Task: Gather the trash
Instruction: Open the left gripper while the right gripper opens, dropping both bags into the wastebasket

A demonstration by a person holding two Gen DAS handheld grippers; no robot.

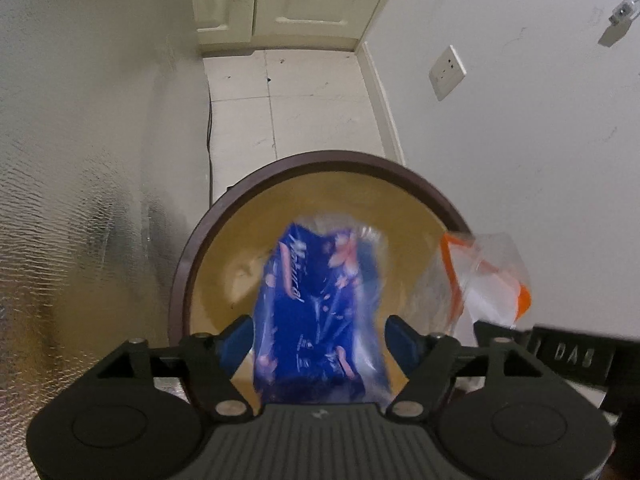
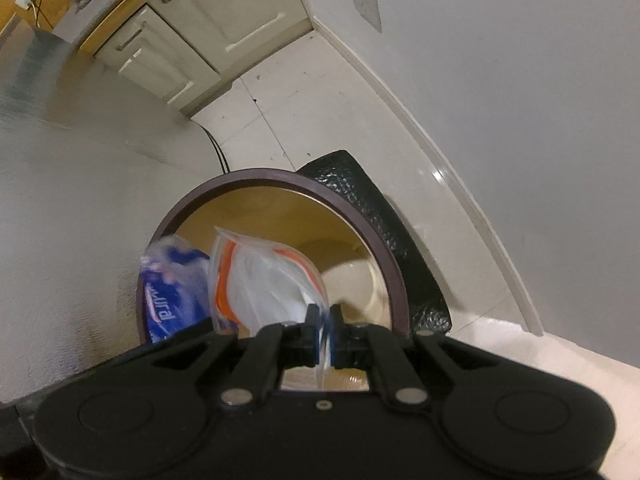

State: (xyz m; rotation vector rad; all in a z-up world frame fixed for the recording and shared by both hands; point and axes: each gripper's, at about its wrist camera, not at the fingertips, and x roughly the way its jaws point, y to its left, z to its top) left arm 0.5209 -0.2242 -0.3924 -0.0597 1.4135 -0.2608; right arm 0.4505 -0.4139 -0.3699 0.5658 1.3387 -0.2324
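Bin (image 1: 178,280): smooth plastic, dark brown rim w/ matt tan inside; blue wrapper (image 1: 320,304) & orange-edged clear bag (image 2: 264,280): thin glossy plastic film; floor tiles (image 2: 472,344) glossy; black bag (image 2: 384,216) crinkly & shiny; appliance side (image 1: 80,200) dimpled metal-look.

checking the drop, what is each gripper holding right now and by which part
Right gripper pinches the clear orange-trimmed bag by its near edge. Left gripper is open; the blue wrapper sits between its pads, unpressed, over the bin.
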